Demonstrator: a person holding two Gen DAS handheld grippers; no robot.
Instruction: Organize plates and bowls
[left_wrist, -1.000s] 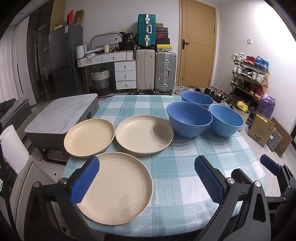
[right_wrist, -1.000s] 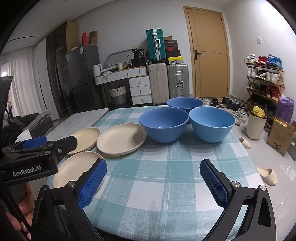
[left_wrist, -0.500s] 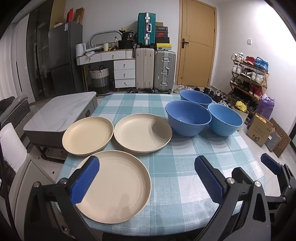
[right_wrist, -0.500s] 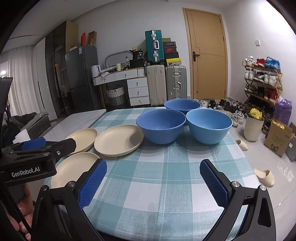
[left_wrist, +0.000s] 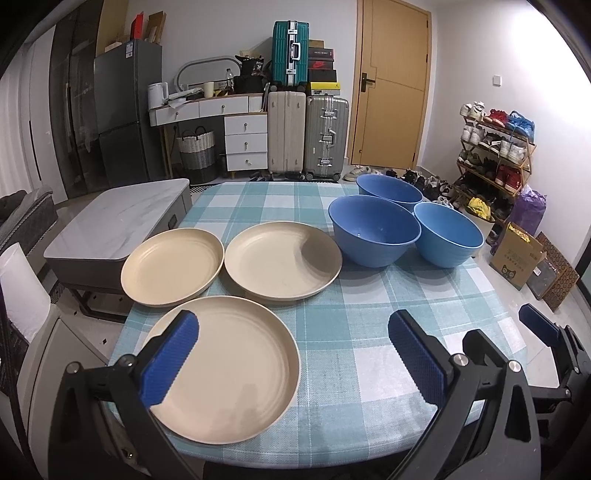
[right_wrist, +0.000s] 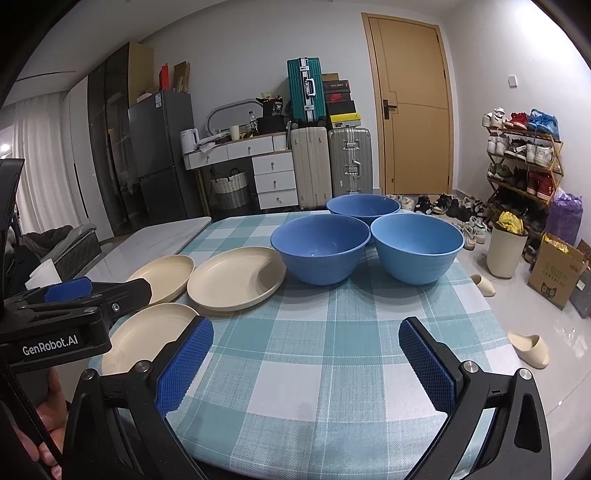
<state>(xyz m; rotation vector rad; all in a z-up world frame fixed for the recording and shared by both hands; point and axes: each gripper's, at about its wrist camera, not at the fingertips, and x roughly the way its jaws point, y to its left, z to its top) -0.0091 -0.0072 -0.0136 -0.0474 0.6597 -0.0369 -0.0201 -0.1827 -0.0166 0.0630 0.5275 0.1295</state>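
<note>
1. We note a table (left_wrist: 332, 332) covered by a teal checked cloth (right_wrist: 314, 350).
2. Directly on it we find three beige plates (left_wrist: 225, 373) (left_wrist: 282, 266) (left_wrist: 171, 271).
3. To their right we find three blue bowls (left_wrist: 373, 230) (left_wrist: 448, 234) (left_wrist: 389, 186), clustered.

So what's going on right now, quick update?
Left gripper open, right gripper open, both empty. Three cream plates and three blue bowls sit unstacked on the table. Nothing in the way.
</note>
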